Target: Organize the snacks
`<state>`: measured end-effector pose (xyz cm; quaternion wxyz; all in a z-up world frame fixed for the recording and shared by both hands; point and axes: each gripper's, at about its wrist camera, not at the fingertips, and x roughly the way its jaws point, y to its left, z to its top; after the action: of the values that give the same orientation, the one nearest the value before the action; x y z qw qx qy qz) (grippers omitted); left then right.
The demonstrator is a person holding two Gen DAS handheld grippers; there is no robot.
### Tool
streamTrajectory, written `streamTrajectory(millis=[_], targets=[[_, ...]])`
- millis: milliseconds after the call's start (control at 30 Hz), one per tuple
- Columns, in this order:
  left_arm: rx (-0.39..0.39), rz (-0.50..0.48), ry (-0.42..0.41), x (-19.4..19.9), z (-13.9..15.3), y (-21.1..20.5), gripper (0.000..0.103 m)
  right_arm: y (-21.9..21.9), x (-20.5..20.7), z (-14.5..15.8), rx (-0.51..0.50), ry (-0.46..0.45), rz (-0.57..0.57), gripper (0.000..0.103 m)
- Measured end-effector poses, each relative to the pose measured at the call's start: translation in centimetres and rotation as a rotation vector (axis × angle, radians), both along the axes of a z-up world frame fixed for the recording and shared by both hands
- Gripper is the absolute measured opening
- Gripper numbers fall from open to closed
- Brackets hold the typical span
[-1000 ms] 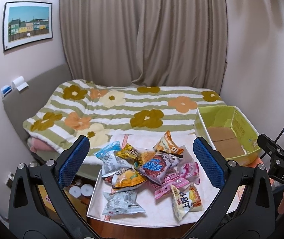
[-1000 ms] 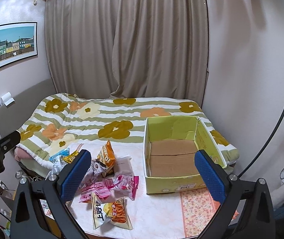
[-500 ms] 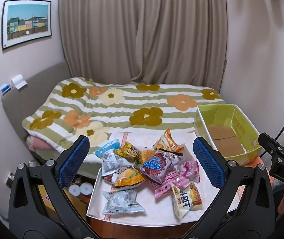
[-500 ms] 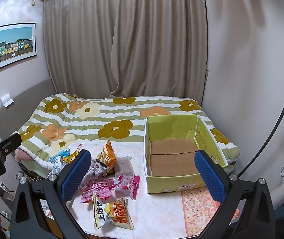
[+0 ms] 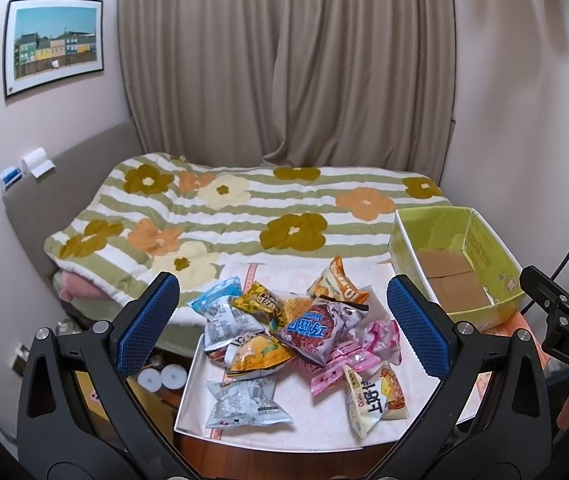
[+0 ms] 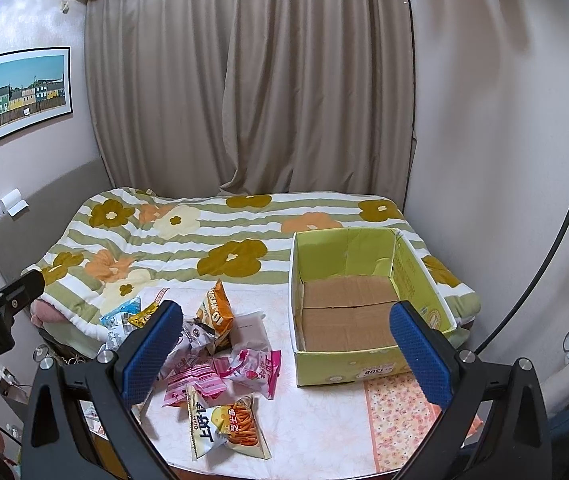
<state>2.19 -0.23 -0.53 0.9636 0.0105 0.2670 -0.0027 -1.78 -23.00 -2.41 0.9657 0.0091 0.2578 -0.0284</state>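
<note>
A pile of snack bags (image 5: 296, 328) lies on the white table (image 5: 324, 432), also in the right wrist view (image 6: 220, 364). A yellow-and-white bag (image 6: 224, 428) lies nearest the front. An open green cardboard box (image 6: 364, 304) with nothing in it stands at the table's right, also in the left wrist view (image 5: 456, 264). My left gripper (image 5: 284, 328) is open, held above the pile. My right gripper (image 6: 288, 356) is open, between the pile and the box.
A bed with a flowered striped quilt (image 6: 224, 240) lies behind the table. Curtains (image 5: 284, 64) hang at the back. A floral mat (image 6: 400, 412) lies at the table's front right. A black stand pole (image 6: 540, 264) rises at the right.
Both views have shifted slightly; the table's contents sit a little lower and nearer. Nothing has been gripped or moved.
</note>
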Motion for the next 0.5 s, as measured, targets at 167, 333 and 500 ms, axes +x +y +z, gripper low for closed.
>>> streamTrajectory(millis=[167, 333, 500], targets=[[-0.001, 0.0, 0.004, -0.05, -0.24, 0.07, 0.103, -0.08, -0.28, -0.09, 0.003, -0.005, 0.003, 0.103], [-0.001, 0.0, 0.007, -0.02, -0.29, 0.0, 0.103, -0.02, -0.26, 0.06, 0.009, -0.002, 0.005, 0.103], [-0.012, 0.004, 0.028, -0.3, -0.55, 0.37, 0.103, -0.22, -0.04, 0.33, 0.022, 0.023, 0.017, 0.103]])
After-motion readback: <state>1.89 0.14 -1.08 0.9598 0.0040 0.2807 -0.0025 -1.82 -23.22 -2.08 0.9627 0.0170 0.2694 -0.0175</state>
